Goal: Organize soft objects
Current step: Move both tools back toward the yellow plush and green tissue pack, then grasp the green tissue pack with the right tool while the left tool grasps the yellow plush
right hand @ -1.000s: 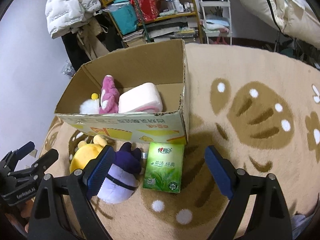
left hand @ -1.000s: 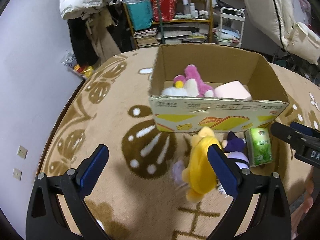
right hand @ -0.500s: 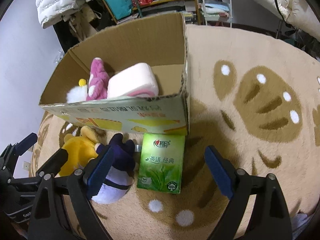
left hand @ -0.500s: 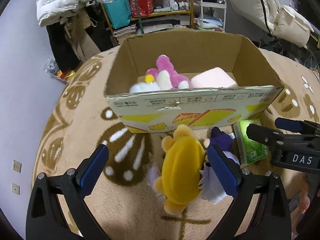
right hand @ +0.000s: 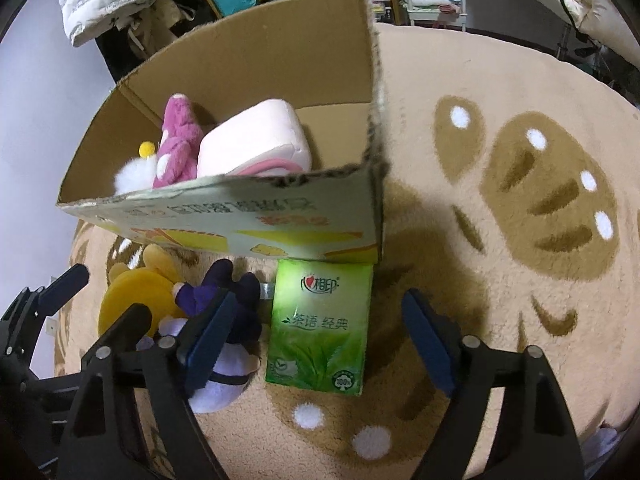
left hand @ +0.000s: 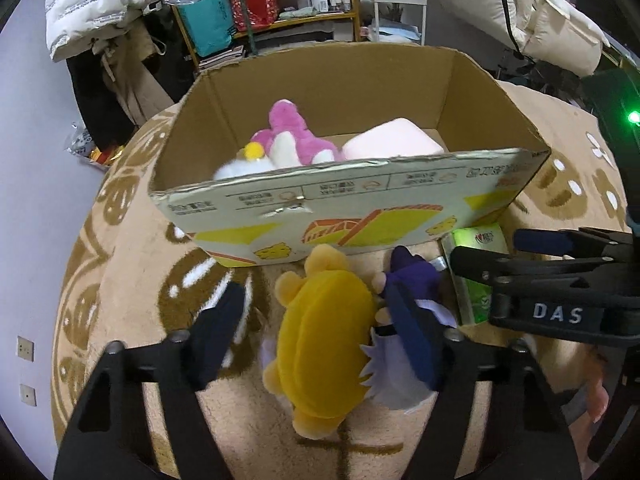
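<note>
- Yellow plush (left hand: 326, 344) lies on the rug (left hand: 132, 264) just before the box (left hand: 360, 216), between the spread fingers of the left gripper (left hand: 316, 340).
- Purple plush (right hand: 228, 332) lies beside it.
- Right gripper (right hand: 316, 344) is wide apart around the green tissue pack (right hand: 320, 324).

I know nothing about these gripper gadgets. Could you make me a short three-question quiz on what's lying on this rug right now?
1. True or false: the yellow plush toy lies inside the cardboard box.
2. What lies between the open right gripper's fingers? A) green tissue pack B) pink cushion C) white jacket
3. Fill in: the open left gripper straddles the ____ toy, beside the purple plush toy.

Key: 1 false; 2 A; 3 yellow.
</note>
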Demonstrator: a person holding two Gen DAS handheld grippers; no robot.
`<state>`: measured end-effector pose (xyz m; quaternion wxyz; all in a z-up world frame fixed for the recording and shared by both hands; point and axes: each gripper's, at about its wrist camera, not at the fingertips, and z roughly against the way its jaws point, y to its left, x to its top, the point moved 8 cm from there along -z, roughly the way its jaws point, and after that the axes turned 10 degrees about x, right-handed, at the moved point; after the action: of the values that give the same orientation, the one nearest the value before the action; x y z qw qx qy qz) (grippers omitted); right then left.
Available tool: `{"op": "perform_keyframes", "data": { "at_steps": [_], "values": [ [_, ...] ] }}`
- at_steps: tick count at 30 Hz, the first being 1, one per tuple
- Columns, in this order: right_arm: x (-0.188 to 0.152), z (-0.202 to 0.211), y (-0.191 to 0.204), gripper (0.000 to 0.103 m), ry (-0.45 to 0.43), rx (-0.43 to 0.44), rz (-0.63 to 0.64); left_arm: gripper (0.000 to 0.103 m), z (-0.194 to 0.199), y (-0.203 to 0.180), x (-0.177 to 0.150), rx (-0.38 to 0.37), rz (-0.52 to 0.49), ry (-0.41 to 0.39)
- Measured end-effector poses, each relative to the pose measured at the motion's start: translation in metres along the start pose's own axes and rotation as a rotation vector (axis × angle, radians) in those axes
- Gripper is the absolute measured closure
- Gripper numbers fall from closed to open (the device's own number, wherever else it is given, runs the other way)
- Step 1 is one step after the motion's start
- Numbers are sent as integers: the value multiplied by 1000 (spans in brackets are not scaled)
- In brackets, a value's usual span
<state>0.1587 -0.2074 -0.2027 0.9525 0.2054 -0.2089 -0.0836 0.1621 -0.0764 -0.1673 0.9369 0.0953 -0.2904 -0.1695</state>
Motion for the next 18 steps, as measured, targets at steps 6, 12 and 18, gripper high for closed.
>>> {"op": "perform_keyframes", "data": {
  "at_steps": [6,12,18],
  "values": [
    [-2,-10,3,33,37,0,16,69,-5,-1,-1,-25,6,13],
    [-5,-22,3,42,72,-8,10,72,-10,1,-2,-59,44,42],
    [-7,-32,3,44,102,-21,9,72,-15,3,-4,-71,70,68]
  ]
}}
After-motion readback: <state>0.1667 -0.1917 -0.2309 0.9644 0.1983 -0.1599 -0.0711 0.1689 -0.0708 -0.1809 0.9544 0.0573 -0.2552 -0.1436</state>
